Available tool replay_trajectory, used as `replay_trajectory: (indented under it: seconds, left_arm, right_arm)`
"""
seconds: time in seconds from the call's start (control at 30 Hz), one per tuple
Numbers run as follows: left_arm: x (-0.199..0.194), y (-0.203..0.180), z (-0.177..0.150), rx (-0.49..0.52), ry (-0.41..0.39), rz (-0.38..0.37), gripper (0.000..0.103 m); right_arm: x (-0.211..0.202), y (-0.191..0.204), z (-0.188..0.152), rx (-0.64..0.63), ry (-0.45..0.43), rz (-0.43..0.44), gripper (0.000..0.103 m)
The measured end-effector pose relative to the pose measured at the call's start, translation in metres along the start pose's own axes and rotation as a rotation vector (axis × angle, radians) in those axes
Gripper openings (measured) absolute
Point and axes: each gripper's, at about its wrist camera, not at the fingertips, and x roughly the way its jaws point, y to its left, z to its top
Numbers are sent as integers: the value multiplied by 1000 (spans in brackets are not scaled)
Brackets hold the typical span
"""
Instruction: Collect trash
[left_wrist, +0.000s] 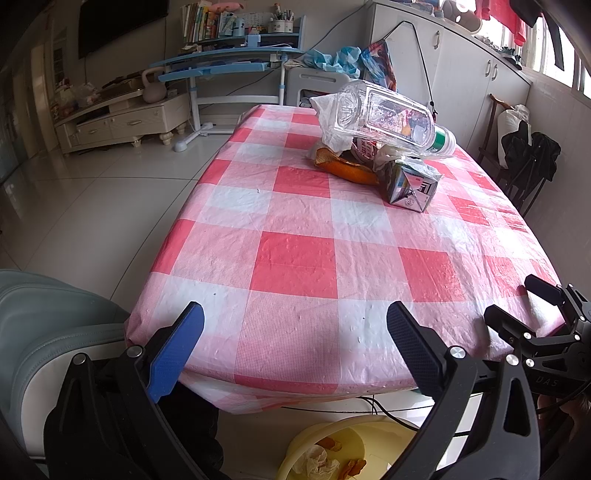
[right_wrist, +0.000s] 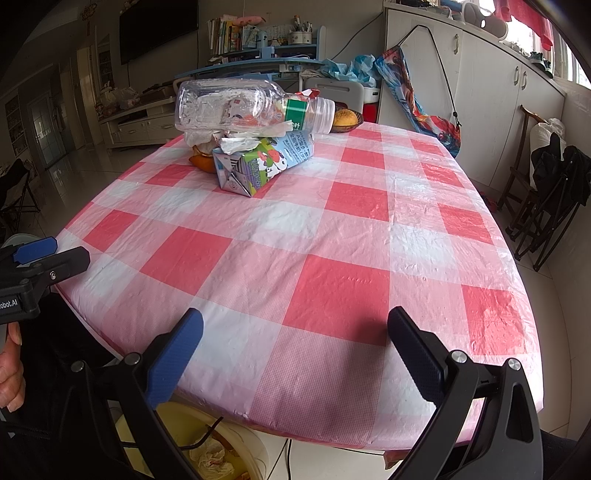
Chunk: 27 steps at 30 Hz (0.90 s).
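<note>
A heap of trash lies at the far side of the checked table (left_wrist: 295, 258) (right_wrist: 332, 240). On top rests a clear plastic bottle (left_wrist: 388, 118) (right_wrist: 240, 105) on its side, over crumpled tissue (left_wrist: 328, 122) (right_wrist: 240, 142), a milk carton (left_wrist: 410, 184) (right_wrist: 258, 162) and orange peel (left_wrist: 343, 168) (right_wrist: 201, 160). My left gripper (left_wrist: 295, 328) hangs open over the near table edge with nothing between its fingers. My right gripper (right_wrist: 295, 332) is open too, equally far from the heap. Below the edge a yellow basin (left_wrist: 354, 439) (right_wrist: 184, 424) holds tissue and peel.
A grey-green chair (left_wrist: 44, 325) stands at the near left. A small dish with an orange (right_wrist: 345, 118) sits beyond the heap. Dark folding chairs (right_wrist: 546, 206) stand to the right by white cabinets (right_wrist: 480, 92). A cable (left_wrist: 369, 406) runs under the table.
</note>
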Motion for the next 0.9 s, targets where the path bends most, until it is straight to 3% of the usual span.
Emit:
replay_trajectory:
  seconds: [0.67,0.9]
  left_arm:
    - [0,0,0,-2,0,-1,96]
    - [-7,6,3,-32,-30,-17,96]
  right_arm:
    - [-1,0,0,-6,-2,-5,95]
    - [-5,10,1,-70,-26,-4,95]
